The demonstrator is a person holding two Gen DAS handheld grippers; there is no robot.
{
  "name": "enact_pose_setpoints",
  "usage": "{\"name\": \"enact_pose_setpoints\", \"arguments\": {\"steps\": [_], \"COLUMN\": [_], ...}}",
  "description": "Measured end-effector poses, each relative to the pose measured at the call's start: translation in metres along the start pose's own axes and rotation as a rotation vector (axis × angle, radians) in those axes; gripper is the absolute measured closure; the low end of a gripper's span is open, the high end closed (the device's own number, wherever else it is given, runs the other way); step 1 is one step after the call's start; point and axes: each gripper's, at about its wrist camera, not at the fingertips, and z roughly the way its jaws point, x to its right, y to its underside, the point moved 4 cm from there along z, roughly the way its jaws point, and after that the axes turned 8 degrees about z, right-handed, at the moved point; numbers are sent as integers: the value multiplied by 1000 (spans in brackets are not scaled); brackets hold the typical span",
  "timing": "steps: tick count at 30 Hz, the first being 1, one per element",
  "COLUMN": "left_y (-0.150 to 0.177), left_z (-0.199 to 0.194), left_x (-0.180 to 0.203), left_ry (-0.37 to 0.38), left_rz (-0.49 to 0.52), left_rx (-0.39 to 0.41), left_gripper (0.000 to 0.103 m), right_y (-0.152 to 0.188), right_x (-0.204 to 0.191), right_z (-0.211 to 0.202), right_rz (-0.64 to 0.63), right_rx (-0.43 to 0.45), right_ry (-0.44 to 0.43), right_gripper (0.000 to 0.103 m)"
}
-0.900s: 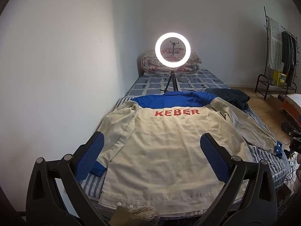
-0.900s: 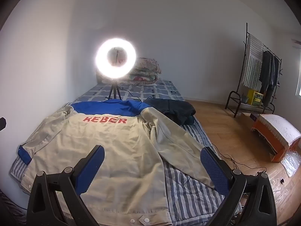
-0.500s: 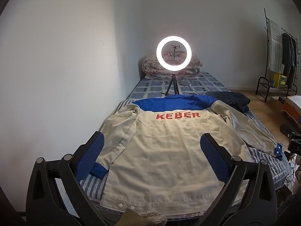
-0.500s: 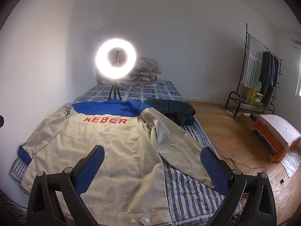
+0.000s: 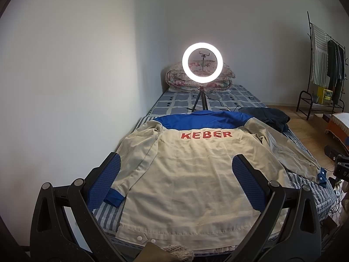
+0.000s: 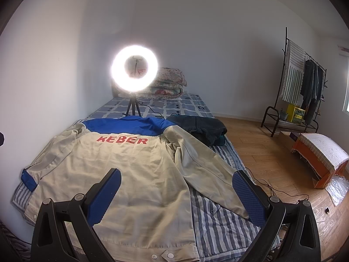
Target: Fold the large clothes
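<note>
Jacket (image 5: 185, 174) lying back-up, sleeves spread on bed (image 6: 218, 224), ready for folding. Left gripper (image 5: 176, 181) and right gripper (image 6: 176, 194) hovering, fingers wide apart, gripping nothing.

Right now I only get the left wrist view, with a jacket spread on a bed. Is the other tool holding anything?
Observer: No. The right tool is open, with nothing between its fingers.
Operator: Anything I could trip on?
Observer: A thin cable trails over the floor beside the bed.
Operator: Anything else down there?
Observer: A patch of bubble wrap lies next to an orange stool.
</note>
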Motion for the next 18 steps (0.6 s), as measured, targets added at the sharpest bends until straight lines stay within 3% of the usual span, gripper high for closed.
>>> {"name": "enact_pose_setpoints", "arguments": {"steps": [18], "left_y": [-11], "left_z": [-4], "left_x": [-3], "left_ry": [-2], "left_rz": [-6], "left_rx": [3], "left_gripper": [0], "right_y": [-3], "right_x": [-4], "right_z": [-5], "right_rz": [0], "right_rx": [3], "right_ry": [-3], "right_gripper": [0]}}
